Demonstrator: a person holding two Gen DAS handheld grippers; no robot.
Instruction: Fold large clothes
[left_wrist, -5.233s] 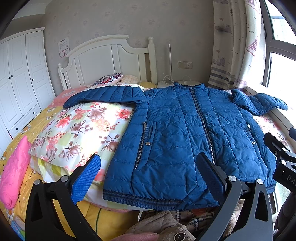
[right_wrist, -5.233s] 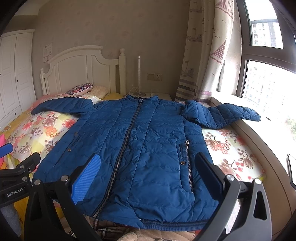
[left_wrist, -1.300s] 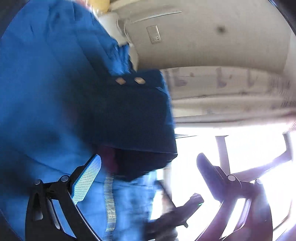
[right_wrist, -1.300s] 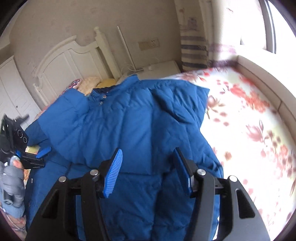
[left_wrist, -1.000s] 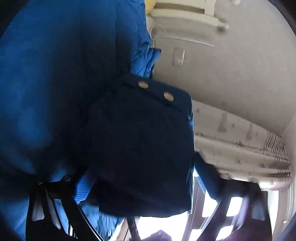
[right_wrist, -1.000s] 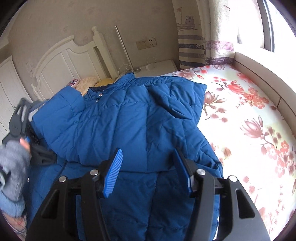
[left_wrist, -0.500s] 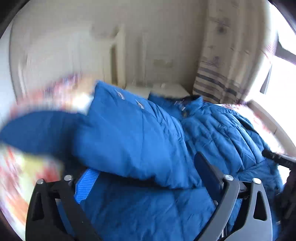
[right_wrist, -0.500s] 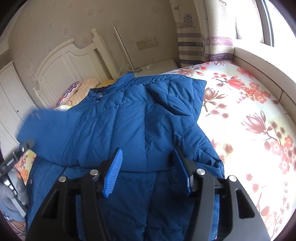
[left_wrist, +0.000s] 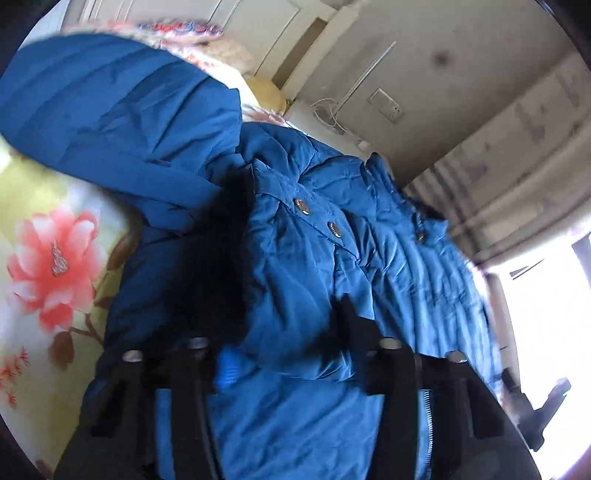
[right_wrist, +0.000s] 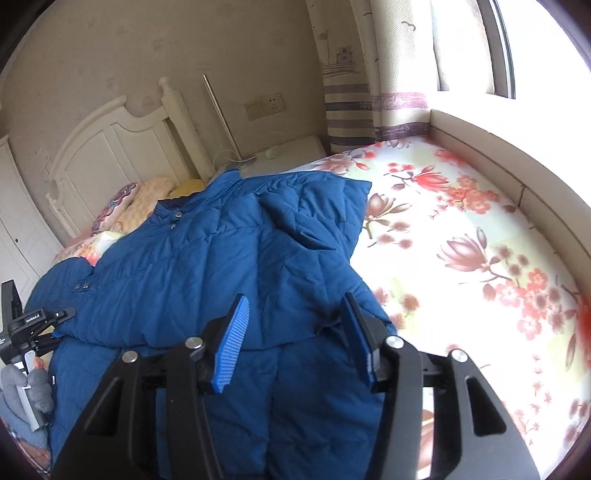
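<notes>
Right wrist: jacket (right_wrist: 207, 266) folded, floral bedsheet (right_wrist: 480, 258) bare beside its edge

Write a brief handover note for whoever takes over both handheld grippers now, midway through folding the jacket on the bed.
Left gripper: jaws have just been closing, with a fold of the blue quilted puffer jacket between them, seemingly gripped.
Right gripper: open, though its jaws have just been closing; it is above the jacket's lower half, gripping nothing.
Jacket lies on the floral bedspread, collar toward the white headboard.
Done: window-side half folded over the front.
Left: bring the other sleeve across, then probably fold hem to collar.
</notes>
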